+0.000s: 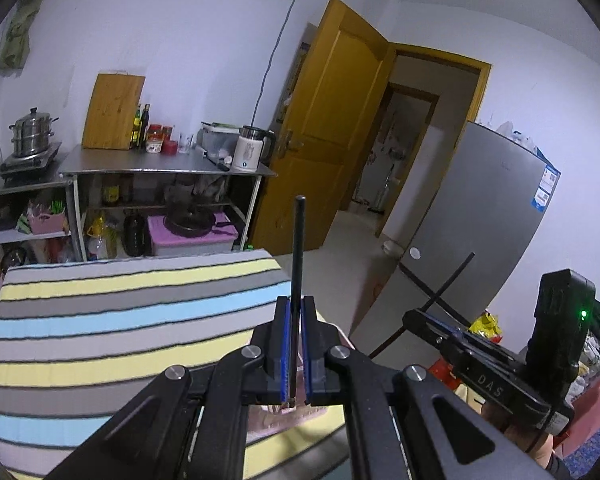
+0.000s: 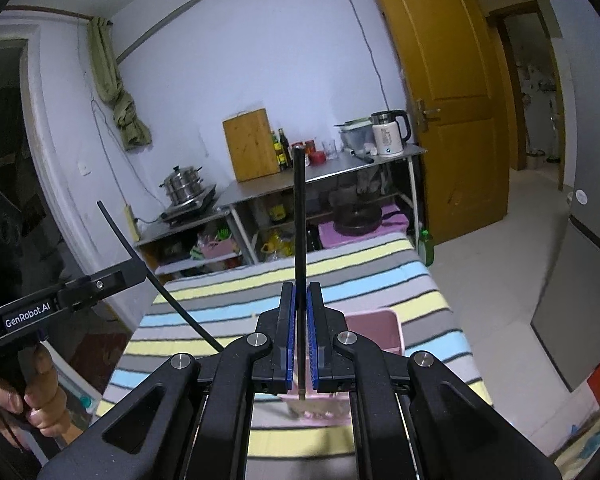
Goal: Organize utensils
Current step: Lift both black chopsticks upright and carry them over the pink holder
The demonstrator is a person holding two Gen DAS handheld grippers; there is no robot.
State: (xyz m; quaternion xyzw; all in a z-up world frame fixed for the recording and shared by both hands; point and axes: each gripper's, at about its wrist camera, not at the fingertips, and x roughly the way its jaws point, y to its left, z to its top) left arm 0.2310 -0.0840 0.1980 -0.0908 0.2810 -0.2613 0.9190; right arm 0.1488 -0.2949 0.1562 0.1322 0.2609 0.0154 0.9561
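In the left wrist view my left gripper (image 1: 295, 308) is shut on a thin black chopstick (image 1: 299, 248) that points up and away above the striped cloth surface (image 1: 99, 320). My right gripper (image 2: 301, 292) is shut on a second black chopstick (image 2: 298, 216), which stands the same way. Each gripper also shows in the other's view: the right gripper (image 1: 416, 314) with its chopstick (image 1: 448, 284), and the left gripper (image 2: 133, 270) with its chopstick (image 2: 139, 256). A pink container (image 2: 376, 328) lies on the cloth below the right gripper, partly hidden by the fingers.
Beyond the striped surface stands a metal rack (image 1: 159, 166) with a cutting board, bottles, a kettle (image 1: 251, 148) and a steamer pot (image 1: 31, 136). A yellow door (image 1: 332, 120) stands open to the right. A grey fridge (image 1: 480, 216) is further right. A hand (image 2: 39, 396) holds the left gripper's handle.
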